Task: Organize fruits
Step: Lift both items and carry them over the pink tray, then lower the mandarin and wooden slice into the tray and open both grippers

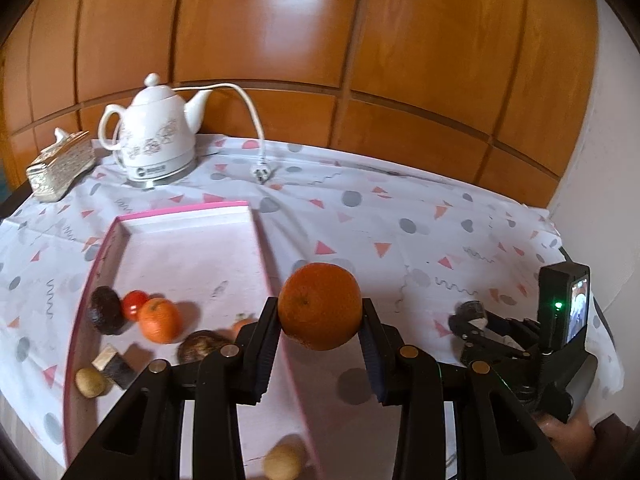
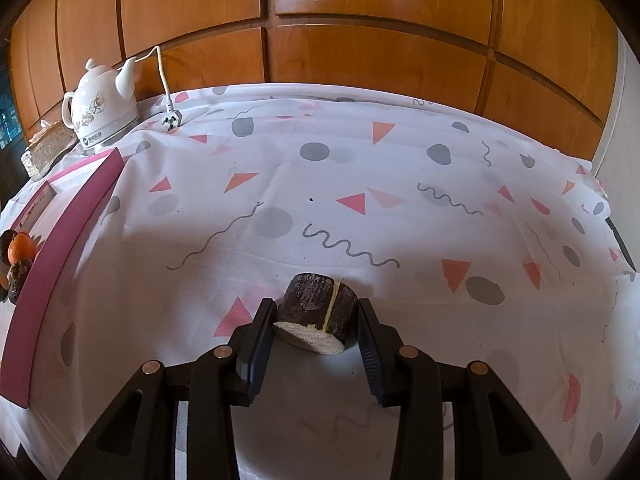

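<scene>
My left gripper (image 1: 320, 316) is shut on a large orange (image 1: 319, 306), held in the air over the right wall of the pink tray (image 1: 264, 248). Inside the tray lie a dark avocado (image 1: 106, 309), a small red fruit (image 1: 134, 304), a smaller orange (image 1: 160, 320), a brown round fruit (image 1: 200, 346), a cut dark-skinned wedge (image 1: 114, 364) and a pale round fruit (image 1: 90, 382). My right gripper (image 2: 316, 316) is shut on a dark-skinned cut fruit piece (image 2: 318, 308) low over the tablecloth. In the left wrist view the right gripper (image 1: 472, 318) shows at the right.
A white kettle (image 1: 154, 140) with cord and plug (image 1: 262, 174) stands at the table's back left, beside a woven tissue box (image 1: 60, 166). Another pale round fruit (image 1: 282, 462) lies at the tray's near end. Wooden panels rise behind. The patterned cloth (image 2: 360, 184) spreads right of the tray.
</scene>
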`<state>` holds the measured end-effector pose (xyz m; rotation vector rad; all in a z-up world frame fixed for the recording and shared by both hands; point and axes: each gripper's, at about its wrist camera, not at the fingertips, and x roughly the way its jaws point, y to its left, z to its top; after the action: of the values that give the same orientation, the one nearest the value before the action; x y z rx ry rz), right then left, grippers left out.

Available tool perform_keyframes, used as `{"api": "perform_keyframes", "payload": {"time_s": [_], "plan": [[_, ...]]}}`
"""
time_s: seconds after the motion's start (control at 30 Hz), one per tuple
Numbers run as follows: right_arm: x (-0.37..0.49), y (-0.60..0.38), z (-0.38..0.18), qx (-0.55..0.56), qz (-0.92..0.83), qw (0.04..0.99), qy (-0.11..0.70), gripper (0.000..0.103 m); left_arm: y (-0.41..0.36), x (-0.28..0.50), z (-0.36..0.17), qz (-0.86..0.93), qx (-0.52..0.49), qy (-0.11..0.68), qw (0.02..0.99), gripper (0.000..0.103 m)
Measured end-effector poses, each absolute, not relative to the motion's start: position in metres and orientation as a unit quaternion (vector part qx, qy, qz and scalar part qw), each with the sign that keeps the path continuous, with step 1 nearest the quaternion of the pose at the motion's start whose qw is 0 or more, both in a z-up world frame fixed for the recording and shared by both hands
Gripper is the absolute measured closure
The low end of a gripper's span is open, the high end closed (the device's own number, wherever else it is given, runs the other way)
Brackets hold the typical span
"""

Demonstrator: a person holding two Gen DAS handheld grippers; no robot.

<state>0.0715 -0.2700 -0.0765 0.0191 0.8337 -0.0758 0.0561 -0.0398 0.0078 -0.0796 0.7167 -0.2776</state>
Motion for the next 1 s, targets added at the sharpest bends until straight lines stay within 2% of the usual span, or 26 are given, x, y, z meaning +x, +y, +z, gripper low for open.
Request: {"api": "perform_keyframes", "payload": {"time_s": [0.3, 0.53, 0.73, 1.0], "plan": [[0.072, -0.260, -0.068, 0.003, -0.013, 0.912, 0.410, 0.063, 0.022, 0.054, 0.010, -0.087, -0.082, 0.348, 0.930, 0.064], [0.072, -0.209, -0.038, 0.010, 0.106, 0.911, 0.399, 0.063, 0.081, 0.047, -0.005, -0.024, -0.112, 0.360, 0.926, 0.064], [0.084, -0.144, -0.020, -0.007, 0.205, 0.894, 0.399, 0.063, 0.085, 0.044, -0.017, -0.023, -0.116, 0.371, 0.921, 0.064], [0.103, -0.089, -0.016, -0.033, 0.254, 0.874, 0.412, 0.063, 0.067, 0.049, -0.023, -0.047, -0.108, 0.385, 0.915, 0.064]]}}
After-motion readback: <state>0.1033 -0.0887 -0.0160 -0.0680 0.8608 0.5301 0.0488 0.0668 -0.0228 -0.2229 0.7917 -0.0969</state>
